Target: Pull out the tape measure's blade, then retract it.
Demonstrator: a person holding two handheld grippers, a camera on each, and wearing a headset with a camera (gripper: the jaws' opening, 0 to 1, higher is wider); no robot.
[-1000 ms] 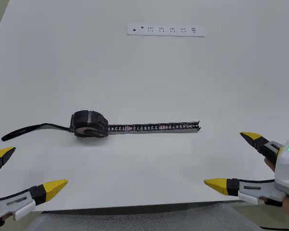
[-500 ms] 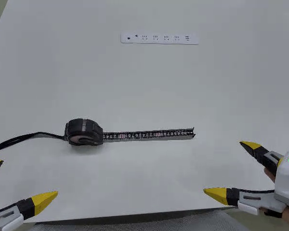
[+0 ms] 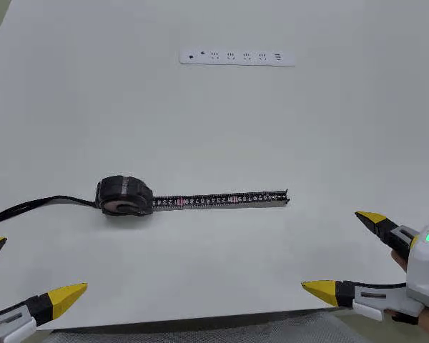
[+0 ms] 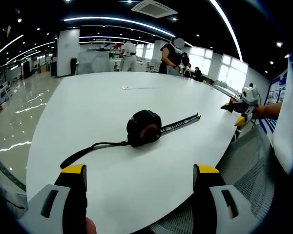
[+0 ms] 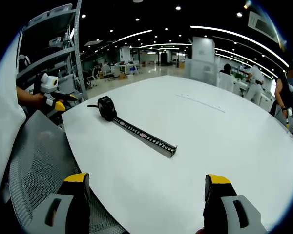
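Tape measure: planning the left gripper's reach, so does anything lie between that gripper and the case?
Nothing visible does: bare table lies between the left gripper and the tape measure case. Its strap trails just left of that path.

The tape measure's blade [image 3: 222,200] carries a row of small light numerals and graduation ticks on its dark face, with a reddish mark near the case [image 3: 123,196]. The digits are too small to read. Markings on the power strip [image 3: 236,57] are also illegible.
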